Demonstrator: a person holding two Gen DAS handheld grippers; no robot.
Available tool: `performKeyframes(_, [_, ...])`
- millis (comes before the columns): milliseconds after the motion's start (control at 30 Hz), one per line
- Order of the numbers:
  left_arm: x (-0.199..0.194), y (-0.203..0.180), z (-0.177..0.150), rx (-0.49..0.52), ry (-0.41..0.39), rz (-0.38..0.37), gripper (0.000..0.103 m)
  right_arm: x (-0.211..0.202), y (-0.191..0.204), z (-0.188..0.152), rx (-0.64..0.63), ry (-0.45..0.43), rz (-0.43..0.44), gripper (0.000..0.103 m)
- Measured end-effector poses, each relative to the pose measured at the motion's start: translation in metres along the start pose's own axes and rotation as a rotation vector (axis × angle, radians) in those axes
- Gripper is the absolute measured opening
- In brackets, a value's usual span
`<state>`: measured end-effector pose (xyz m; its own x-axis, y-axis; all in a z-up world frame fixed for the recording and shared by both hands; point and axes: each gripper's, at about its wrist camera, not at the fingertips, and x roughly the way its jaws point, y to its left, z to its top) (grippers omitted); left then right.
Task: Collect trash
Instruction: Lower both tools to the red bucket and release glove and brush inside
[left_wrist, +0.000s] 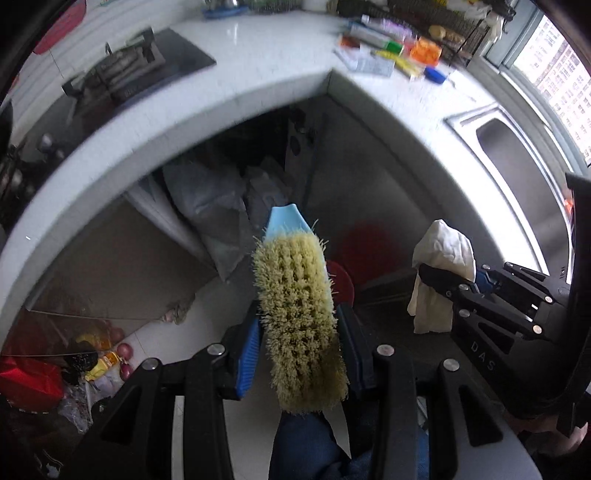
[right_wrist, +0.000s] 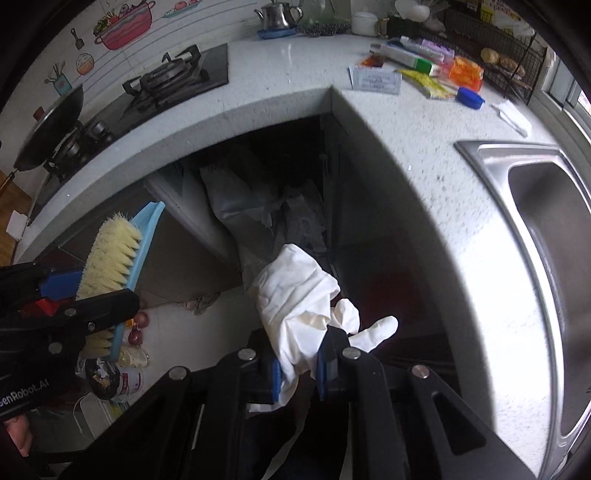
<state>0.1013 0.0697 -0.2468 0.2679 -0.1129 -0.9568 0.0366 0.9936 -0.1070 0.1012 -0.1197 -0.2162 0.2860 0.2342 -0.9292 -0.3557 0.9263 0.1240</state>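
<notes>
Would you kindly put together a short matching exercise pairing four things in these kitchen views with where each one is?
Things:
1. scrub brush
2. white glove
3. wok
4. sink

Places:
A. on the stove at the left
B. set into the countertop at the right
C. between the fingers of the left gripper
D. between the fingers of the right gripper

Pairs: 1-C, 2-D, 3-A, 4-B
</notes>
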Motion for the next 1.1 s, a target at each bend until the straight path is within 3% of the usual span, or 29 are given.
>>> performKeyframes(267, [0.119,0.008,-0.021,0.005,0.095,-0.031,0.037,0.111,-0.018,-0.026,0.038,0.079,-0.001,0.013])
performKeyframes(600, [0.293,0.018,-0.044,-0.033,0.16,-0.071,0.037,0.281,-0.064,-0.058,0.02,0.124,-0.054,0.013])
performKeyframes(833, [0.365,0.029,-0.049,-0.026,0.184,-0.044,0.037,0.354,-0.063,-0.066,0.019,0.137,-0.054,0.013])
performKeyframes(900, [0.372,0.031,-0.047,-0.025,0.182,-0.033,0.037,0.361,-0.06,-0.067,0.021,0.134,-0.06,0.027])
performKeyframes(967, [0.374,0.033,-0.044,-0.021,0.179,-0.031,0.037,0.368,-0.056,-0.074,0.013,0.153,-0.049,0.066])
performKeyframes(1100, [0.366,0.033,-0.042,0.003,0.178,-0.021,0.038,0.358,-0.055,-0.079,-0.005,0.133,-0.074,0.085])
